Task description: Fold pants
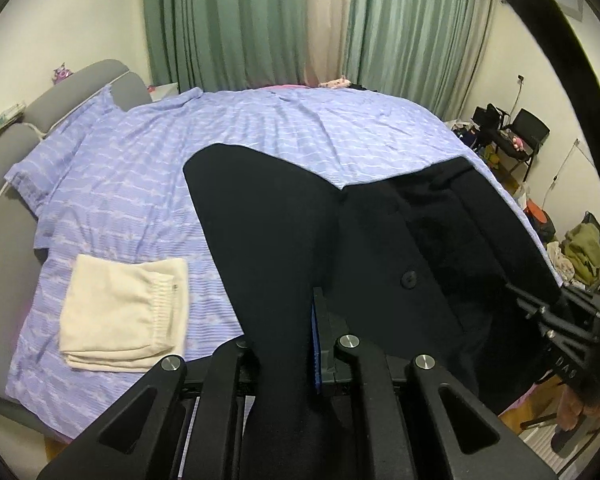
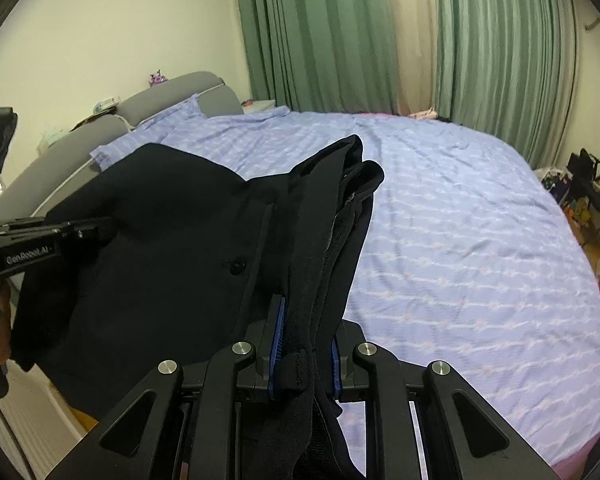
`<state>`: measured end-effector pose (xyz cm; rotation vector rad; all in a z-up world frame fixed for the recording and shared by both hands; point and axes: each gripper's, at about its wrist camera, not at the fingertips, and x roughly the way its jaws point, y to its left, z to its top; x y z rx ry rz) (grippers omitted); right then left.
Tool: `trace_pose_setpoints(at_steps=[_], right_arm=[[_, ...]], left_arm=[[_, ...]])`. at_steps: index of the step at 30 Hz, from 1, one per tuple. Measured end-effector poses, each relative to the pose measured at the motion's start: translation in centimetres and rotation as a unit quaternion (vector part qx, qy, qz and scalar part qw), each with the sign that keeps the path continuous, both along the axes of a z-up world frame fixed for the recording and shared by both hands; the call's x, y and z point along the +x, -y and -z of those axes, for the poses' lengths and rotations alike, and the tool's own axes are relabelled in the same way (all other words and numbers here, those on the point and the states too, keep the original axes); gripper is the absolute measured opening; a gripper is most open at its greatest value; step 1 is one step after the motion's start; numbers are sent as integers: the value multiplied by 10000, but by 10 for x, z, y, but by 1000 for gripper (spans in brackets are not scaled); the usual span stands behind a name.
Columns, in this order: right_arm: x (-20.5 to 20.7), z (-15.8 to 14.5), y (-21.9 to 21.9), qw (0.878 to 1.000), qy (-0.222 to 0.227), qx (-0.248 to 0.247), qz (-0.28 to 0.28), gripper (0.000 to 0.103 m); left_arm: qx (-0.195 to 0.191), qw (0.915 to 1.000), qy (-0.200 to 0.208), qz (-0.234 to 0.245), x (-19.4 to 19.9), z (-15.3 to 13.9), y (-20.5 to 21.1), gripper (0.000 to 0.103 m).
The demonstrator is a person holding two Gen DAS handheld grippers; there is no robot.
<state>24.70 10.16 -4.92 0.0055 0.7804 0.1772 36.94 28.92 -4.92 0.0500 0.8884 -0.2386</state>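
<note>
Black linkage arms and blue-padded fingers fill the lower edge of each wrist view. Between the pads of the left gripper (image 1: 288,344) a fold of the black pants (image 1: 268,232) is pinched, the jaws pressed almost together on the cloth. A thicker bunch of the same pants (image 2: 172,248), near the waistband, is clamped by the right gripper (image 2: 306,354), its blue pads (image 2: 278,332) seen pressing the fabric from both sides. The garment is held stretched between the two grippers over the near edge of the bed, part of it spread on the lilac striped sheet (image 2: 480,240). One black button (image 1: 409,279) is visible on the fabric.

Writing is readable in two places: "GenRobot.AI" is printed on the body of the left gripper as seen from the right wrist view, and the letters "DAS" are partly legible on the right gripper's body at the right edge of the left wrist view.

A folded cream towel (image 1: 128,316) lies on the sheet to the left of the pants, apart from them. Most of the sheet beyond the pants is bare up to the green curtains (image 1: 252,20). The grey headboard (image 1: 96,76) bounds the bed on the left; chairs and piled clothes (image 1: 584,256) crowd the floor beyond its right edge.
</note>
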Motion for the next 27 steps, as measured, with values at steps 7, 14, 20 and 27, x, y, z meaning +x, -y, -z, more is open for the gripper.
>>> trace_pose_setpoints(at_steps=[7, 14, 20, 27], right_arm=[[4, -3, -63, 9989, -45, 171, -429, 19], [21, 1, -127, 9979, -104, 19, -633, 19], [45, 19, -201, 9991, -238, 104, -332, 19], [78, 47, -280, 9987, -458, 41, -210, 19]], left_arm=[[133, 9993, -75, -330, -5, -3, -73, 11], [4, 9989, -63, -455, 5, 9, -149, 11], [-53, 9997, -142, -181, 31, 26, -229, 11], [-84, 9992, -386, 106, 82, 56, -322, 11]])
